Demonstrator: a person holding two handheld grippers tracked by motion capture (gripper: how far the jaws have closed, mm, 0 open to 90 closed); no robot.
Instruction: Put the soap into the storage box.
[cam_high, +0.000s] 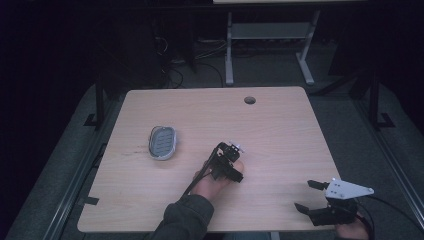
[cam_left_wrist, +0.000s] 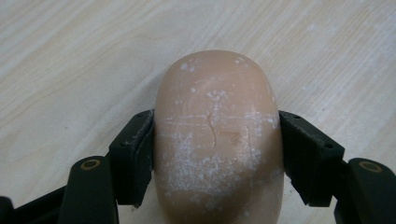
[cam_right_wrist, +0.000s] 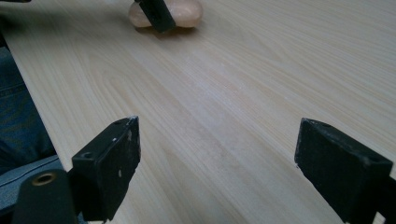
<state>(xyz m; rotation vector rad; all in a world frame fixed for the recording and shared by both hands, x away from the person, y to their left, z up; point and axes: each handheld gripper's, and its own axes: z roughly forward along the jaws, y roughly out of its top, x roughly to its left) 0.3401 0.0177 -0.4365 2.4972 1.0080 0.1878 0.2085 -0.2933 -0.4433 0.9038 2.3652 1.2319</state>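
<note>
A peach-coloured bar of soap (cam_left_wrist: 217, 140), dusted with white specks, lies on the pale wooden table (cam_high: 280, 130). My left gripper (cam_left_wrist: 217, 126) is shut on the soap, one jaw pressed against each side. From above, this gripper (cam_high: 227, 162) is near the table's middle, held by a hand with a dark sleeve. My right gripper (cam_high: 304, 195) stands open near the front right corner, nothing between its jaws. In the right gripper view the open jaws (cam_right_wrist: 218, 128) frame bare wood, and the soap (cam_right_wrist: 187, 11) lies far off with a black jaw across it.
A grey oval soap dish (cam_high: 163, 142) sits on the table to the left of the held soap. A round cable hole (cam_high: 249, 100) is near the far edge. Another table's metal frame (cam_high: 270, 30) stands on the dark floor behind.
</note>
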